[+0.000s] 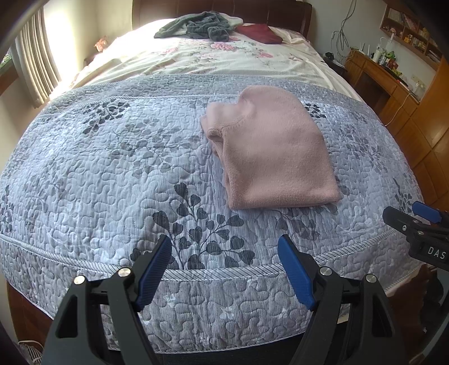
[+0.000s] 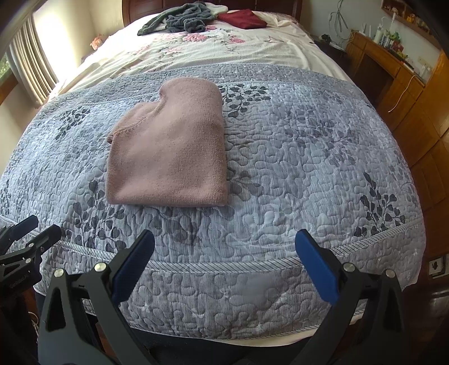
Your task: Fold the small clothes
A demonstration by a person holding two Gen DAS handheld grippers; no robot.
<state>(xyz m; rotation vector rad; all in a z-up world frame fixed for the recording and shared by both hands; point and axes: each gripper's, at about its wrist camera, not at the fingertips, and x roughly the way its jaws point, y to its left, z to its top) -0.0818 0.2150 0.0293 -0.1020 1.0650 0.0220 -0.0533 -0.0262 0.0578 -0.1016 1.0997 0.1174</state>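
Note:
A pink knitted garment (image 1: 272,151) (image 2: 171,151) lies folded into a compact rectangle on the grey-blue leaf-patterned quilt (image 1: 112,174) (image 2: 308,168). My left gripper (image 1: 224,245) hovers open over the quilt's near edge, short of the garment and slightly to its left, nothing between its blue pads. My right gripper (image 2: 224,240) is also open and empty, near the same edge, to the right of the garment. Each wrist view catches the other gripper at its side: the right gripper (image 1: 412,216) and the left gripper (image 2: 33,227).
Farther up the bed, a floral sheet (image 1: 213,59) holds a grey-green heap of clothes (image 1: 196,26) and a dark red folded item (image 1: 259,32). A wooden desk with shelves (image 1: 393,81) runs along the right wall. A curtained window (image 1: 33,67) is at the left.

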